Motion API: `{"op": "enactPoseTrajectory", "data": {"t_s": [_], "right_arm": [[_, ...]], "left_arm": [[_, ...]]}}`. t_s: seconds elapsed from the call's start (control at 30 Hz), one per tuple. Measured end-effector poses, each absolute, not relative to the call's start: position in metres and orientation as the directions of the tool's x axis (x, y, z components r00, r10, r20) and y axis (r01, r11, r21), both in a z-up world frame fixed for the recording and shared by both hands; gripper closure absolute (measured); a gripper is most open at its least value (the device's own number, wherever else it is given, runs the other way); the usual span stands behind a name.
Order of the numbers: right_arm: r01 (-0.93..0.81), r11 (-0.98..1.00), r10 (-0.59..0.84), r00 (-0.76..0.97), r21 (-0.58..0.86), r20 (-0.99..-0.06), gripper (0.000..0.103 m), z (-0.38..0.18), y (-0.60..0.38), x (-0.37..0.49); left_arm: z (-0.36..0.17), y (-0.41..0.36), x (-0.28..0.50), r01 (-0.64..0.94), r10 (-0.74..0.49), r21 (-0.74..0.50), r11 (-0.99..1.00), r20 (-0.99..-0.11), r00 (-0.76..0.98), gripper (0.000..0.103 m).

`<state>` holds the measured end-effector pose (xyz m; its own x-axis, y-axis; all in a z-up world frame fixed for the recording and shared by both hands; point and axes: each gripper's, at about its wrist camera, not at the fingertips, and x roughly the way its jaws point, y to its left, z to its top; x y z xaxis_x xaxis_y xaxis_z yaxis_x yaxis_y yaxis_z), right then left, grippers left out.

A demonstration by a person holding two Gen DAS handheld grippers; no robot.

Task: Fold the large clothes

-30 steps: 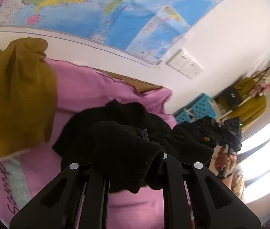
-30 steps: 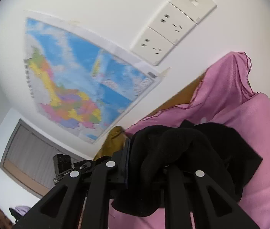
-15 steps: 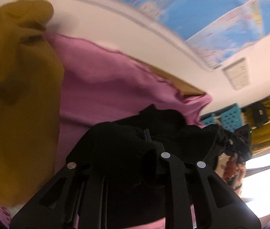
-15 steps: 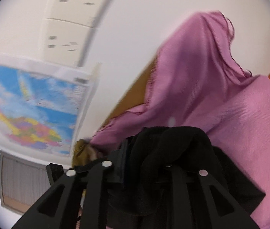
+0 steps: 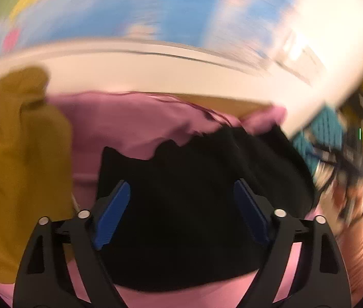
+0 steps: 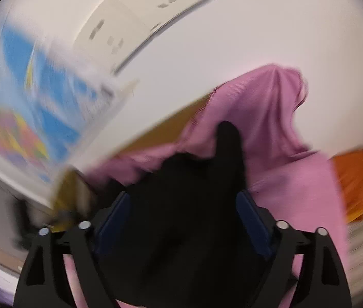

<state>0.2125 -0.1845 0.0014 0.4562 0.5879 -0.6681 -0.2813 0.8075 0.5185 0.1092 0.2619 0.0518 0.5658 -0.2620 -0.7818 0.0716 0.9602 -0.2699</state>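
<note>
A black garment (image 5: 202, 205) lies bunched on a pink cloth (image 5: 130, 120). In the left wrist view my left gripper (image 5: 181, 187) stands wide over it, its jaws opening. The blue pads (image 5: 112, 215) are apart from the fabric, which lies loose between them. In the right wrist view my right gripper (image 6: 184, 195) is also opening above the same black garment (image 6: 194, 218). One black point of fabric sticks up against the pink cloth (image 6: 271, 128). Both views are blurred by motion.
A mustard garment (image 5: 14, 166) lies to the left on the pink cloth. A wooden edge (image 5: 220, 101) runs along the white wall, which carries a map (image 5: 130, 12) and sockets (image 6: 135, 20). An orange cloth (image 6: 355, 179) and a blue crate (image 5: 320, 133) are at the right.
Both grippers were shut on bunches of the black garment and have now opened wide. The garment has dropped onto the pink cloth, and both hands have sunk and tilted downward.
</note>
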Motion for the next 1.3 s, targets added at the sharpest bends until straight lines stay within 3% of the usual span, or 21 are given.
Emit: {"op": "enactPoseTrajectory", "data": {"t_s": [0.1,0.13,0.2,0.27,0.33,0.37,0.53,0.67,0.77,1.0,1.1,1.17,1.3], "right_arm": [[-0.318,0.845,0.531,0.399,0.430,-0.748,0.013,-0.019,-0.177,0.199],[-0.331,0.844,0.527,0.370,0.422,-0.765,0.017,-0.029,-0.175,0.196],[-0.341,0.840,0.530,0.351,0.422,-0.772,0.058,-0.043,-0.176,0.191],[-0.315,0.841,0.537,0.377,0.440,-0.755,0.075,-0.053,-0.190,0.189],[-0.279,0.820,0.572,0.377,0.500,-0.728,0.077,-0.060,-0.202,0.187],[-0.261,0.817,0.577,0.385,0.514,-0.720,0.077,-0.062,-0.206,0.185],[-0.159,0.823,0.556,0.420,0.545,-0.717,0.049,-0.057,-0.227,0.166],[-0.204,0.742,0.634,0.523,0.639,-0.569,0.030,-0.021,-0.255,0.113],[-0.230,0.642,0.728,0.482,0.731,-0.487,0.029,-0.024,-0.261,0.081],[-0.132,0.522,0.820,0.348,0.842,-0.454,0.028,-0.077,-0.207,0.066],[-0.089,0.481,0.828,0.375,0.872,-0.418,0.017,-0.085,-0.197,0.080],[-0.058,0.469,0.818,0.407,0.882,-0.408,0.016,-0.086,-0.190,0.088],[-0.020,0.484,0.783,0.456,0.875,-0.424,0.005,-0.082,-0.180,0.099]], "left_arm": [[0.035,0.227,0.095,0.155,-0.188,-0.124,0.980,-0.829,0.527,0.012],[0.025,0.223,0.094,0.163,-0.166,-0.095,0.982,-0.848,0.503,0.011],[0.006,0.227,0.095,0.150,-0.146,-0.083,0.985,-0.869,0.473,0.011],[-0.018,0.241,0.100,0.074,-0.171,-0.154,0.985,-0.886,0.431,0.009],[-0.038,0.249,0.098,0.049,-0.189,-0.185,0.982,-0.896,0.402,0.007],[-0.042,0.249,0.095,0.040,-0.178,-0.178,0.983,-0.891,0.418,0.006],[-0.015,0.249,0.072,-0.012,-0.124,-0.151,0.988,-0.850,0.512,0.007],[0.012,0.265,0.026,-0.025,-0.174,-0.238,0.971,-0.773,0.611,0.007],[0.014,0.279,-0.004,-0.029,-0.232,-0.314,0.949,-0.757,0.611,0.007],[-0.030,0.268,-0.008,-0.048,-0.413,-0.514,0.857,-0.738,0.534,0.007],[-0.051,0.261,-0.002,-0.064,-0.502,-0.604,0.795,-0.713,0.489,0.007],[-0.059,0.258,0.005,-0.079,-0.541,-0.647,0.758,-0.693,0.476,0.007],[-0.064,0.264,0.015,-0.108,-0.601,-0.740,0.664,-0.614,0.512,0.007]]}}
